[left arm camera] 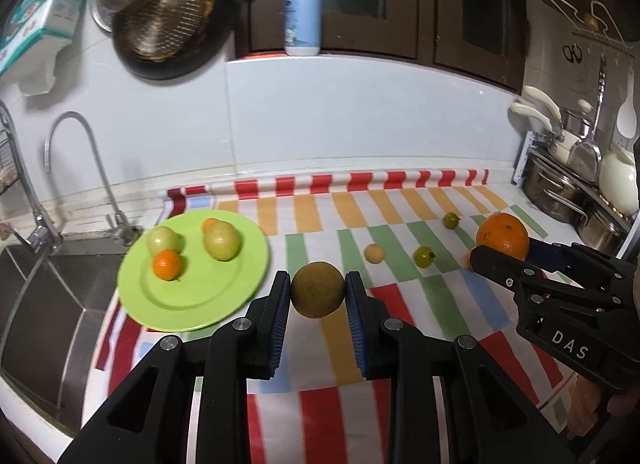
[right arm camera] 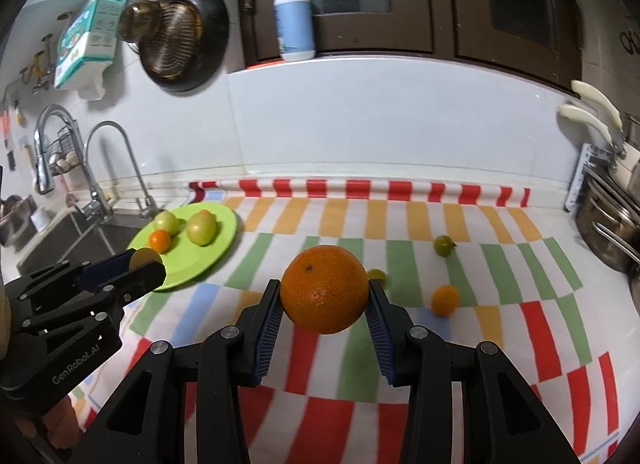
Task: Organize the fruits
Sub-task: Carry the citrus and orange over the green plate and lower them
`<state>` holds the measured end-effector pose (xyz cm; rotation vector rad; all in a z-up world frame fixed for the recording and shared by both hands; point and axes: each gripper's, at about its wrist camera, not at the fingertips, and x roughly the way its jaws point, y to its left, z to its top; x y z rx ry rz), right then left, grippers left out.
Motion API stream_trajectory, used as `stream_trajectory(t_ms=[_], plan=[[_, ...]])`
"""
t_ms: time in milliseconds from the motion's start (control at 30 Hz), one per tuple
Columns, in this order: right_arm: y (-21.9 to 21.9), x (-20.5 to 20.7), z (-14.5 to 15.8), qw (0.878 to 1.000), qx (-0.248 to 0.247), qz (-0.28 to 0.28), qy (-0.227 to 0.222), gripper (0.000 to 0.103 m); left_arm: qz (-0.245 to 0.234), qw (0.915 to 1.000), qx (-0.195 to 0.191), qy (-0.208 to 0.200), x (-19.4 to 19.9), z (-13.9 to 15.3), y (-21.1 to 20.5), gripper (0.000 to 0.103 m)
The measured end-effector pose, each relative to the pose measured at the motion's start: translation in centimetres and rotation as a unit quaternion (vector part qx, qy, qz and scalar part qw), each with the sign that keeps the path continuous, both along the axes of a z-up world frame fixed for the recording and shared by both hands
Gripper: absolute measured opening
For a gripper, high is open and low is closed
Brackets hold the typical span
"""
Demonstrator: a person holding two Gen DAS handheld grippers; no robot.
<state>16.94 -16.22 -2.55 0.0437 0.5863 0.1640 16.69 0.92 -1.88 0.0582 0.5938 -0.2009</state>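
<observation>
My left gripper (left arm camera: 318,292) is shut on a brownish-green round fruit (left arm camera: 317,288) and holds it above the cloth, just right of the green plate (left arm camera: 224,296). The plate carries two pale green fruits (left arm camera: 222,240) and a small orange one (left arm camera: 167,265). My right gripper (right arm camera: 324,296) is shut on a large orange (right arm camera: 324,288), held above the striped cloth; it also shows in the left wrist view (left arm camera: 503,235). Loose on the cloth lie a small tan fruit (left arm camera: 374,253), two small green fruits (left arm camera: 424,256) and a small orange fruit (right arm camera: 445,300).
A sink (left arm camera: 44,304) with taps (left arm camera: 92,159) lies left of the plate. Steel pots (left arm camera: 560,187) stand at the right edge. A soap bottle (left arm camera: 303,11) stands on the ledge behind. A pan (left arm camera: 168,23) hangs on the wall.
</observation>
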Motion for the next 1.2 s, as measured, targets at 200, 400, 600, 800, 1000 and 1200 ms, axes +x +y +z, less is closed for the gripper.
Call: stream_trajectory(t_ms=[200, 400, 600, 800, 1000, 1200], plan=[[2.5, 0.1, 0.7, 1.0, 0.002, 0.023, -0.01, 0.042, 0.017, 0.9998, 0.002, -0.01, -0.5, 0.8, 2.6, 0.028], [5.1, 0.2, 1.4, 0.999, 0.003, 0.04, -0.019, 0.042, 0.027, 0.9994, 0.004, -0.02, -0.6, 1.5, 5.0, 0.028], [7.7, 0.4, 2.2, 0.998, 0.003, 0.057, -0.03, 0.042, 0.036, 0.9991, 0.005, -0.023, -0.2, 1.8, 7.1, 0.028], [10.2, 1.3, 2.4, 0.997, 0.003, 0.072, -0.032, 0.042, 0.047, 0.9986, 0.007, -0.022, 0.5, 1.8, 9.5, 0.028], [12.7, 2.7, 2.2, 0.995, 0.003, 0.092, -0.029, 0.042, 0.06, 0.9981, 0.008, -0.014, 1.6, 1.3, 11.6, 0.028], [15.2, 4.4, 1.8, 0.993, 0.0, 0.113, -0.023, 0.042, 0.066, 0.9977, 0.009, -0.003, 3.1, 0.4, 13.4, 0.028]])
